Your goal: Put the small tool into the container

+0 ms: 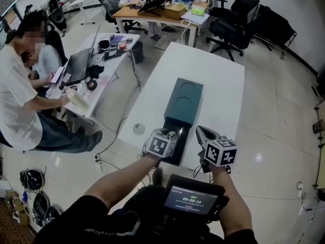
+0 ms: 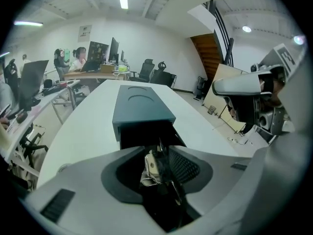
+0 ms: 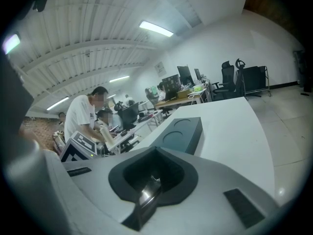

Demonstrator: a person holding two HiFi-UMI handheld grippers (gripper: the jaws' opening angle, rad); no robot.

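Teal and matte, the container (image 1: 184,101) is a long boxy thing on the smooth white bench (image 1: 218,75), with its black drawer (image 2: 146,132) pulled out at the near end. Only the left gripper view shows the small tool (image 2: 150,166): crinkly shiny metal, right at the drawer mouth. The left gripper (image 2: 164,155) has its jaws parted around it, not pinching it. The right gripper (image 3: 151,184) is clenched and empty, just beside the drawer

A laptop (image 1: 78,65) stands open on a desk (image 1: 103,89)
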